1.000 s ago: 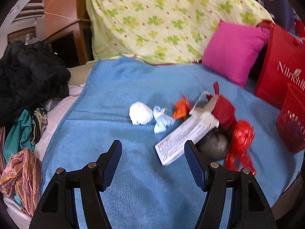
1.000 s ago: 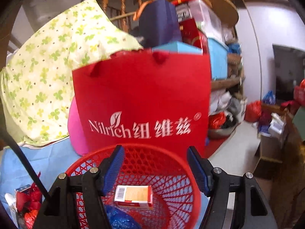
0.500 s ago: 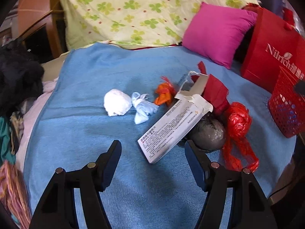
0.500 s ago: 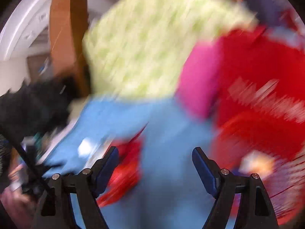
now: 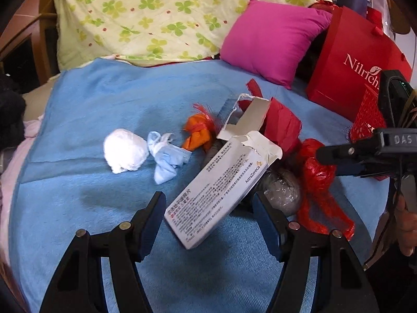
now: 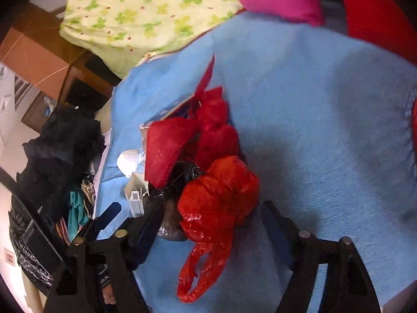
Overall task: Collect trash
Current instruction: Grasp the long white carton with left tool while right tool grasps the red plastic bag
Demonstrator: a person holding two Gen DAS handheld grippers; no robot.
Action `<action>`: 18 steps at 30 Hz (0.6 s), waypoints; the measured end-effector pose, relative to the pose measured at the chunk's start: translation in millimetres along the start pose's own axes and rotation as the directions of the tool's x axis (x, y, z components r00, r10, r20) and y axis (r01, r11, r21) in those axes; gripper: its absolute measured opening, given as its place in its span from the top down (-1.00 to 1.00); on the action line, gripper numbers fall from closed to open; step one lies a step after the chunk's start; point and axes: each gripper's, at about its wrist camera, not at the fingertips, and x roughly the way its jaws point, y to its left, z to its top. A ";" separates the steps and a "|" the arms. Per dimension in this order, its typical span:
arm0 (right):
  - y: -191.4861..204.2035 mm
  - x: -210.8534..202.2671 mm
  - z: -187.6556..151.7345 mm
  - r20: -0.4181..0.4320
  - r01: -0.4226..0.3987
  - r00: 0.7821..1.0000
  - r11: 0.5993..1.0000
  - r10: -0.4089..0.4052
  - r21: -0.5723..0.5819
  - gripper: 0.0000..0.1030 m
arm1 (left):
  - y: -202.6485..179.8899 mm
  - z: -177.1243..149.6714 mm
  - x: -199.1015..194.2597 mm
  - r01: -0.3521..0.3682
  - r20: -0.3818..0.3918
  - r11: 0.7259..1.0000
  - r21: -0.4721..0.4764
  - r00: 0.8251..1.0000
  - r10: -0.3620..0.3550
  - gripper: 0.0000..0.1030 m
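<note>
A blue fleecy blanket point(image 5: 109, 99) covers the bed, and the trash lies in a loose heap on its right half. At the left of the heap sits a crumpled white tissue ball point(image 5: 125, 150), touching a twisted pale blue face mask point(image 5: 166, 157). Just right of the mask is a knotted orange plastic scrap point(image 5: 198, 133). A long white cardboard medicine box point(image 5: 221, 187) with a torn-open flap lies slanted toward the near edge, its upper end resting against a piece of flat red packaging point(image 5: 282, 126). Tucked beside the box's right side is a grey clear-plastic bundle point(image 5: 282, 190), and right of that a knotted red plastic bag point(image 6: 219, 195) with its handles trailing toward the near edge.

The left gripper point(image 5: 209, 221) hovers with its jaws spread, the near end of the medicine box between the blue pads (no pad touches it). The right gripper point(image 6: 208, 230) points down at the red plastic bag; its jaws have just been closing, with the bag's lower part and handles between them, yet the pads stand clear of the plastic on both sides.

Beyond the heap, a magenta square cushion point(image 5: 271, 41) leans on a yellow clover-print quilt point(image 5: 156, 13). A red paper shopping bag point(image 5: 349, 60) stands at the far right, and a red plastic mesh basket point(image 5: 366, 120) just in front of it.
</note>
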 end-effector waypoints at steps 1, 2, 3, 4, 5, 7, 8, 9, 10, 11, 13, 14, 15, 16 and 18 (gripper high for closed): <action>0.3 1.3 -0.1 0.000 0.003 1.000 1.000 -0.003 0.007 -0.16 | 0.3 0.6 2.4 0.010 -0.005 1.000 0.001 1.000 -0.010 -0.35; -1.6 3.7 -0.1 0.004 0.006 1.000 1.000 -0.007 0.022 -0.15 | 0.2 0.9 5.1 0.012 -0.009 1.000 0.006 1.000 -0.012 -0.35; -3.7 4.7 0.1 0.008 0.004 1.000 0.999 -0.004 0.034 -0.15 | -0.2 1.4 7.9 0.012 -0.014 1.000 0.011 1.000 -0.012 -0.35; -5.5 4.0 -0.2 0.012 0.000 1.000 0.999 0.000 0.041 -0.13 | 0.1 1.2 10.1 0.019 -0.018 1.000 0.011 1.000 -0.018 -0.35; -7.4 3.6 0.6 0.018 -0.003 1.000 0.999 0.002 0.045 -0.11 | 0.2 1.2 12.5 0.031 -0.024 0.999 0.009 0.999 -0.031 -0.35; -9.8 0.7 1.4 0.031 0.001 1.000 0.999 -0.002 0.041 -0.03 | -1.2 1.9 16.8 0.037 -0.034 0.999 0.005 0.999 -0.037 -0.35; -9.8 -0.4 1.4 0.033 0.003 0.999 0.999 -0.004 0.038 -0.03 | -2.4 0.9 17.9 0.032 -0.037 0.999 0.004 0.999 -0.032 -0.35; -10.1 -2.2 1.0 0.029 0.008 1.000 1.000 -0.008 0.025 -0.01 | -2.9 1.0 17.8 0.035 -0.036 0.999 0.003 0.999 -0.035 -0.35; -9.8 -3.3 1.0 0.029 0.010 1.000 1.000 -0.010 0.018 0.02 | -3.5 1.2 17.2 0.041 -0.034 0.999 0.000 0.999 -0.041 -0.35; -10.3 -5.9 0.7 0.034 0.010 0.999 1.000 -0.011 0.013 0.10 | -4.1 1.7 16.4 0.047 -0.033 0.999 -0.005 0.998 -0.047 -0.29; -8.3 -11.7 0.6 0.043 0.006 0.999 1.000 -0.006 -0.012 0.26 | -5.5 2.3 14.2 0.053 -0.030 0.999 -0.009 0.998 -0.053 -0.14; -7.8 -16.3 0.0 0.056 0.018 0.998 0.999 -0.017 -0.029 0.26 | -6.5 2.5 13.5 0.047 -0.033 0.999 -0.008 0.998 -0.047 -0.09; -7.9 -18.7 -0.3 0.059 0.023 0.998 0.999 -0.021 -0.039 0.26 | -7.1 2.3 13.5 0.035 -0.038 0.999 -0.007 0.999 -0.036 -0.06; -7.3 -18.1 0.1 0.055 0.016 0.998 0.999 -0.014 -0.041 0.26 | -7.8 1.7 13.0 0.025 -0.038 1.000 -0.005 0.999 -0.025 -0.01; -12.4 -19.6 0.9 0.041 -0.022 0.999 1.000 0.023 -0.015 0.25 | -8.7 1.5 11.8 0.005 -0.036 1.000 -0.002 0.999 -0.005 0.05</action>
